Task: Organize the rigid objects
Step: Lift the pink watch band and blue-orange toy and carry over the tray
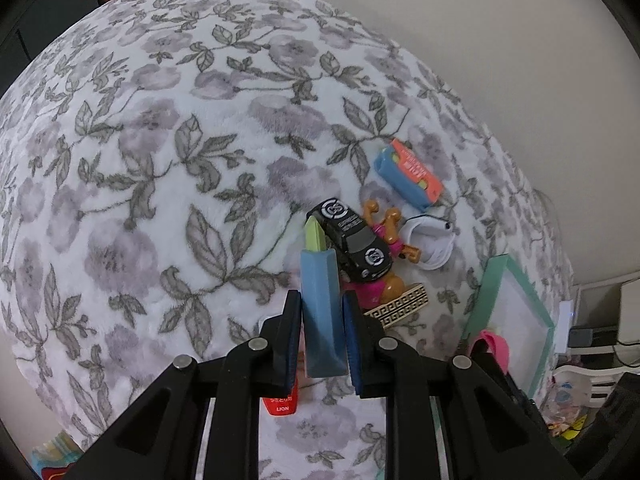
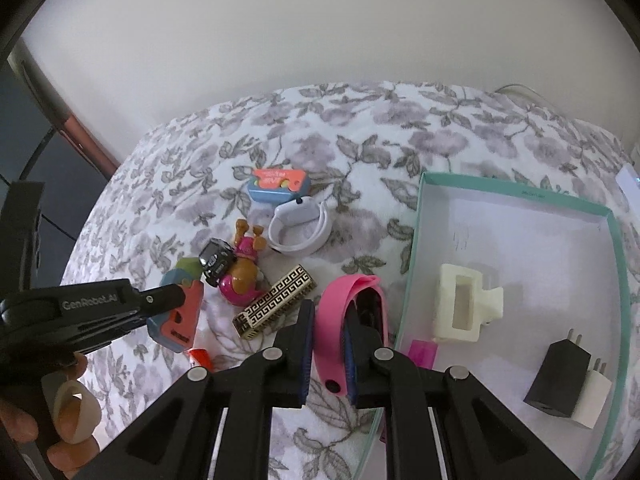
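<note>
Left hand-held gripper point(image 1: 322, 316) clamps blue case point(image 1: 320, 300) pointing forward.

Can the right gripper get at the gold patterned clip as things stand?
Probably not yet: the right gripper is shut on the pink band. The gold patterned clip lies uncovered just left of it, so the path looks free once the band goes.

Both wrist views look down closely, sharing the toy car point(image 1: 354, 246) point(image 2: 216, 262).
</note>
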Tool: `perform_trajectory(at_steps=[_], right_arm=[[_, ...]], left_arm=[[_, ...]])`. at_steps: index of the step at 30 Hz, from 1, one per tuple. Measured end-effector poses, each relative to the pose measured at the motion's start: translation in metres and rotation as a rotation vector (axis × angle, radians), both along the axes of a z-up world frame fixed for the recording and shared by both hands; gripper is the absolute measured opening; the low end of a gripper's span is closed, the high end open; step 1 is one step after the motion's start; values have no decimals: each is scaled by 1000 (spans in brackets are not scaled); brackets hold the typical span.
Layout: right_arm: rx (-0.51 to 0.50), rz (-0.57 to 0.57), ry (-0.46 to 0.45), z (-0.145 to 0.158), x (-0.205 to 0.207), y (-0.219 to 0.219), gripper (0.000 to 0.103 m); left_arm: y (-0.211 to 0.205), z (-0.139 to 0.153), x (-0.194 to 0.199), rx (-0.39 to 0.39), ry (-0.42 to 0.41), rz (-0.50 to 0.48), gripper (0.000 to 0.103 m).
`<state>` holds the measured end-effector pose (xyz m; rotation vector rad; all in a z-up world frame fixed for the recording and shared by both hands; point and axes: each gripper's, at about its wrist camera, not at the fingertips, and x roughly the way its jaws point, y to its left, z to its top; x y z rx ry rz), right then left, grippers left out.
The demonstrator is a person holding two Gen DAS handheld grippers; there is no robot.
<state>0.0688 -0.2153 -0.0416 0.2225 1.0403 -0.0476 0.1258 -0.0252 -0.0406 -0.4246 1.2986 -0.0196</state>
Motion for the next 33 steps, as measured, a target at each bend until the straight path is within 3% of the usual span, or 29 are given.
perform_trajectory(at_steps=[8,19,26,33], right_arm=[[26,-23,-50,17,-5,-8,14],[-59,-163,-222,82,-35,-49,14],[-120,-289,-224,83,-52,-90,14],[-209,-375,-178,67,-64,-125,14]], left_arm=[[2,28,-5,-29,-79,5,21],[-20,71,-15,-96,-255,-65,21],[-59,83,-24,-121,-321,-166,21],[-124,77,-44,-91,-349,-336,21]])
